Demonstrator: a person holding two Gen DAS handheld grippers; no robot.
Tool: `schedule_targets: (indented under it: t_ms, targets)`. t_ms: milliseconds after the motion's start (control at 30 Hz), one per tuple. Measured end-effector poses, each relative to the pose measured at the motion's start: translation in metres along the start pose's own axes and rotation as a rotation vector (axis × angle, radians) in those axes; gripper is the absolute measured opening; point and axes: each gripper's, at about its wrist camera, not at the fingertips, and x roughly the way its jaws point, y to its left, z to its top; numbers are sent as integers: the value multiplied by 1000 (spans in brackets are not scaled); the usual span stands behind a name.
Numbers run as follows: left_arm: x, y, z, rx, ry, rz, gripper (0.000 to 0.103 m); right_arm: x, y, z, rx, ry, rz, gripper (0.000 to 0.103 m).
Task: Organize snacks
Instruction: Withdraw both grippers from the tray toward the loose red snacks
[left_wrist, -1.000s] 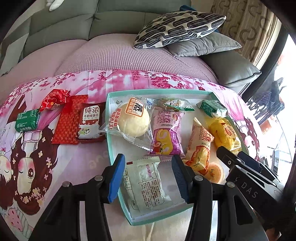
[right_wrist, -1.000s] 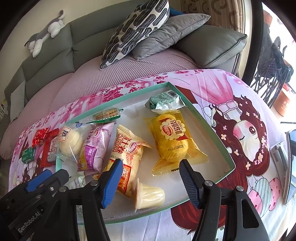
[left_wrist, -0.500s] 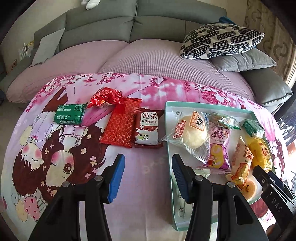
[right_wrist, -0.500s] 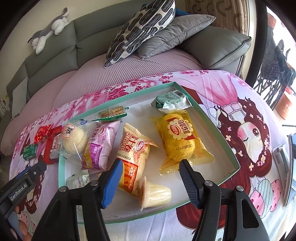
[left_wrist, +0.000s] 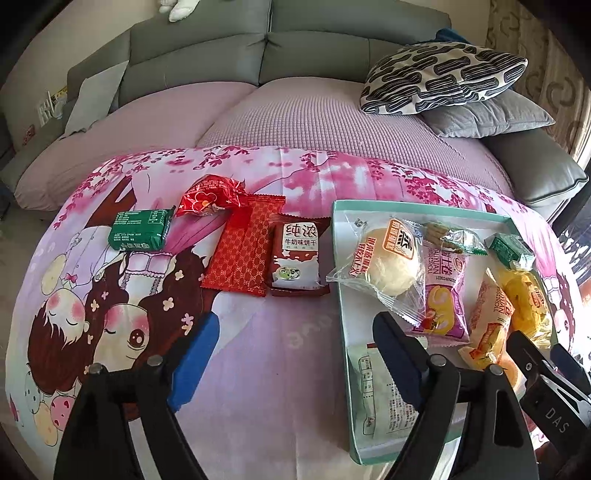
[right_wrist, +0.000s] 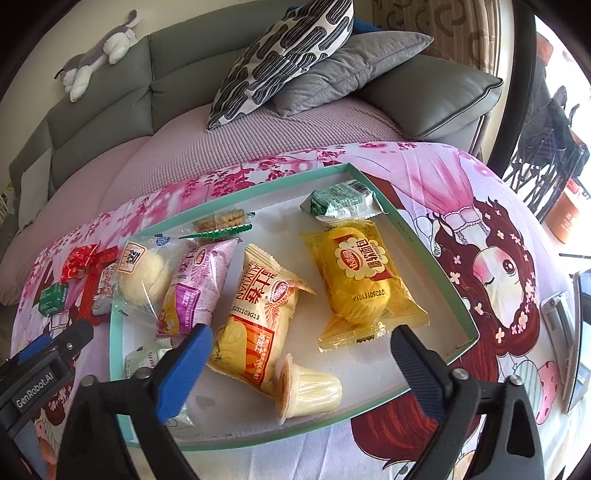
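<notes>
A teal-rimmed tray (left_wrist: 341, 258) (right_wrist: 421, 236) holds several snacks: a bun (left_wrist: 391, 260), a purple pack (left_wrist: 441, 295), an orange pack (right_wrist: 258, 314), a yellow pack (right_wrist: 362, 280), a jelly cup (right_wrist: 306, 387), a white sachet (left_wrist: 384, 398). Left of the tray on the cloth lie a milk biscuit pack (left_wrist: 297, 260), a red patterned pack (left_wrist: 245, 245), a red candy (left_wrist: 207, 197) and a green pack (left_wrist: 140, 229). My left gripper (left_wrist: 291, 354) is open and empty over the cloth by the tray's left rim. My right gripper (right_wrist: 299, 363) is open and empty above the jelly cup.
A grey sofa (left_wrist: 258, 55) with a patterned cushion (left_wrist: 439, 77) and grey cushions stands behind the table. A plush toy (right_wrist: 96, 51) lies on the sofa back. A phone-like object (right_wrist: 580, 332) lies at the right table edge. The other gripper shows in each view's corner.
My left gripper has swung left from over the white sachet in the tray to the cloth beside it, and its jaws have opened wider. My right gripper has hardly moved.
</notes>
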Motion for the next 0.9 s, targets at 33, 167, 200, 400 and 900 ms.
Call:
schedule_targets:
  t_ms: [33,167,200,400,900]
  targets:
    - [1,1,0,-1,-3,8,86,0,0,0,0,-4,-4,103]
    - [3,6,-1,-14,-13,29,94,2,-1,0,6,-2,-1,103]
    - [4,7,-1,-17,-17,35,97,2,-1,0,4,-3,-1,103]
    - [2,12,1,-39,-34,33,100,-3,9,0,-26,-25,39,103]
    - [-7,70,2,-150,-56,106,100,-3,70,-9,-159,-27,120,103]
